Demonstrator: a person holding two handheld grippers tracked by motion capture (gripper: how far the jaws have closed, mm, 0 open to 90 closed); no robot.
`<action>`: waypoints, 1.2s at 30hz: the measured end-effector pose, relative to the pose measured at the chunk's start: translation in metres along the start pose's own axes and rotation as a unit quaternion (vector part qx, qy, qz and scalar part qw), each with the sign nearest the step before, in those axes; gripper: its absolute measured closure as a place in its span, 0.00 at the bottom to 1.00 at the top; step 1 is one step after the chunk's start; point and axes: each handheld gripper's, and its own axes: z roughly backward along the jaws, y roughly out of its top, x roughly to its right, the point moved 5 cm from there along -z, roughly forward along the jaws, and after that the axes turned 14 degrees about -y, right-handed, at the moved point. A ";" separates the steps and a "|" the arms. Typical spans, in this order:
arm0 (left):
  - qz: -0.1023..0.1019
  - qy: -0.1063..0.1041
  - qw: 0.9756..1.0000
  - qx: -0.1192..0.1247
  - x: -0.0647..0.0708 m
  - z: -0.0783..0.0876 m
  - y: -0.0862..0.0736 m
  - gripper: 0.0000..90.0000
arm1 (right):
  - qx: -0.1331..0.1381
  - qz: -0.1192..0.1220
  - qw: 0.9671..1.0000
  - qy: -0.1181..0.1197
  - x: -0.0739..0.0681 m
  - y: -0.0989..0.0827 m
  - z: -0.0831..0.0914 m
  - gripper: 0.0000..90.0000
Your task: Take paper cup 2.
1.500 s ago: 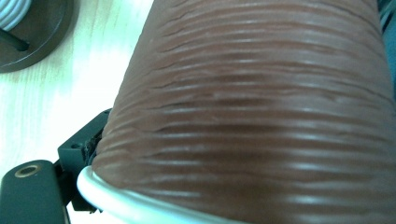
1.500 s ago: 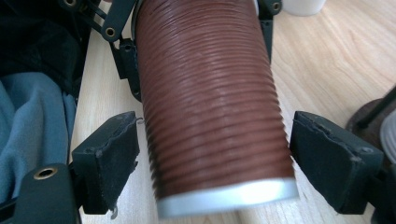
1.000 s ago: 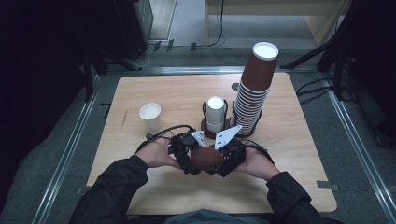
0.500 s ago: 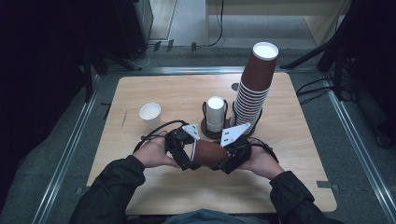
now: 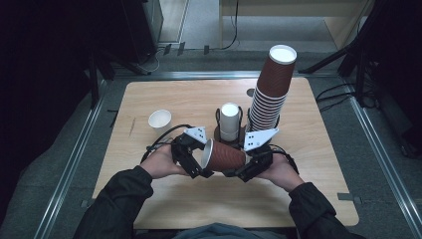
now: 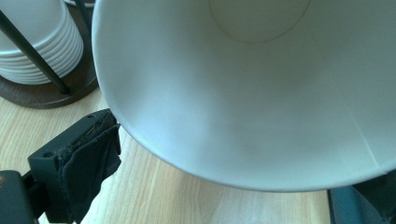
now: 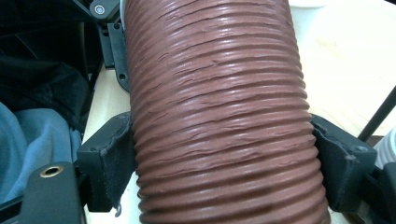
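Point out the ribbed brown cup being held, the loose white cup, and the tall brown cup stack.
ribbed brown cup [image 5: 226, 157]: high view, middle of its ribbed side wall.
loose white cup [image 5: 159, 119]: high view, its open mouth.
tall brown cup stack [image 5: 270, 94]: high view, ribbed side partway up the stack.

We look straight into the white inside of a paper cup [image 6: 261, 93], its mouth turned toward us and its round bottom at the top edge. Our left gripper's [image 6: 219, 186] jaws stand wide apart and have just been opening; the left pad [image 6: 88, 158] sits right at the cup's rim, whether touching we cannot tell. Beyond, at upper left, a stack of white cups [image 6: 39, 44] stands in a dark-based holder [image 6: 51, 93] on the wooden table [image 6: 154, 200].
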 end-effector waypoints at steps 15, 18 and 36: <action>0.000 -0.018 0.999 0.026 0.003 0.002 0.006 0.04 | -0.008 0.008 1.000 0.003 -0.004 -0.002 -0.009 0.20; 0.001 -0.023 0.999 0.034 0.003 0.003 0.006 0.07 | -0.010 0.008 1.000 0.002 -0.004 -0.002 -0.008 0.21; 0.011 -0.024 1.000 0.016 0.001 0.013 0.004 0.09 | -0.045 -0.009 0.999 0.008 -0.002 -0.008 -0.006 0.15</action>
